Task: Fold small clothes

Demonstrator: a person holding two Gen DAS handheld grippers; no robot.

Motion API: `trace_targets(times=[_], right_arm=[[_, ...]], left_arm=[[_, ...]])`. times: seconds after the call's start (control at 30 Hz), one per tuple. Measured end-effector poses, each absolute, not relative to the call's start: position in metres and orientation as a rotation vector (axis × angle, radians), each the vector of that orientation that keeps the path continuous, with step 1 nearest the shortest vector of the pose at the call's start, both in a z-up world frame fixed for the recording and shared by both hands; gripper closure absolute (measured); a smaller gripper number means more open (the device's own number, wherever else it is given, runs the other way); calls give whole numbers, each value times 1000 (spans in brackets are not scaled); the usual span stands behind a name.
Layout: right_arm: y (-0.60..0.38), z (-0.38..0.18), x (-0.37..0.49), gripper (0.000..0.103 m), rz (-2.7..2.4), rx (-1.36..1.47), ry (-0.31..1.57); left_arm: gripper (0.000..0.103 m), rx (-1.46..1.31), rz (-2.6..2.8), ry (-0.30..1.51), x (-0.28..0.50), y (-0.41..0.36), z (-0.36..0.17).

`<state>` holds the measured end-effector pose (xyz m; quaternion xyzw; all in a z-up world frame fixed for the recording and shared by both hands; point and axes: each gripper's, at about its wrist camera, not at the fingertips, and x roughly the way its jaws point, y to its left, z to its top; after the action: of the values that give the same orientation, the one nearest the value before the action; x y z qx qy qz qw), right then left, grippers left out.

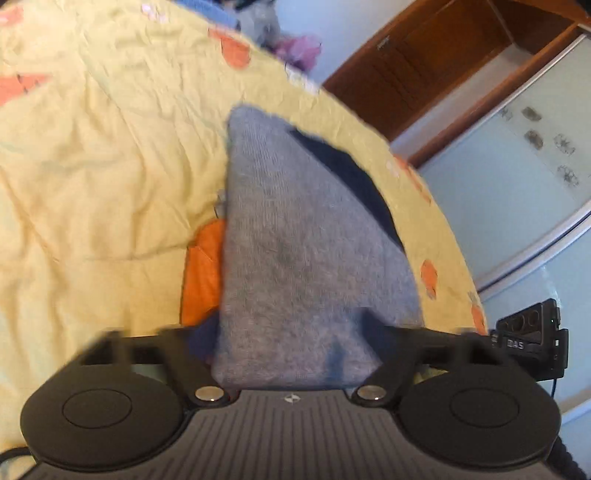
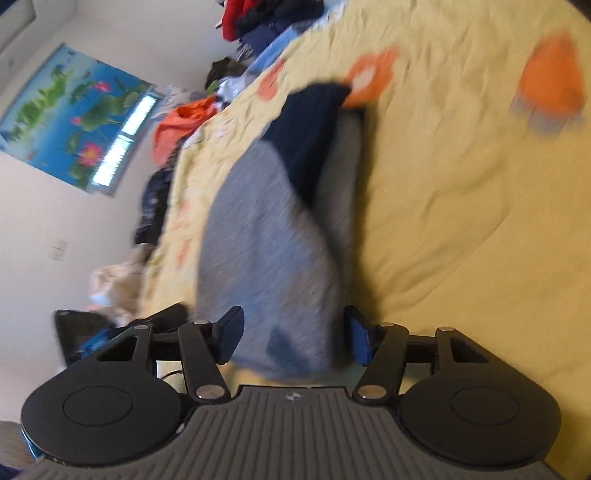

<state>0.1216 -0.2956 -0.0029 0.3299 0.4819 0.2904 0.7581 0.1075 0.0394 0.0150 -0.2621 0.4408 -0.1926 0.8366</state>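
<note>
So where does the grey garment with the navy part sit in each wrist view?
Left wrist: grey garment fills the centre, rising from between the fingers; navy along its right edge.
Right wrist: the garment runs up the centre-left; navy at its top.
Shared landmark: yellow bedspread with orange prints.

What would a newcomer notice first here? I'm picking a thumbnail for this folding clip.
The eye lands on the grey garment with a navy part, filling the middle of both wrist views between each gripper's fingers and lying on the yellow bedspread with orange carrot prints. Next comes the bright lotus-pond poster on the wall at the right wrist view's left, with piled clothes along the bed's far edge.
</note>
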Motion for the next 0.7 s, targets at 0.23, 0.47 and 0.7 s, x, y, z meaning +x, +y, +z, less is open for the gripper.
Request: trace_targets(times=[0.23, 0.47, 0.7], right_arm=[[-278, 8, 108, 84, 667, 629, 1015], [-301, 12, 73, 57, 595, 583, 1002], [-309, 13, 70, 28, 608, 700, 971]], left_arm=[[90, -460, -378, 943, 89, 42, 39], [69, -390, -384, 930, 57, 43, 31], [18, -513, -387, 925, 68, 46, 24]])
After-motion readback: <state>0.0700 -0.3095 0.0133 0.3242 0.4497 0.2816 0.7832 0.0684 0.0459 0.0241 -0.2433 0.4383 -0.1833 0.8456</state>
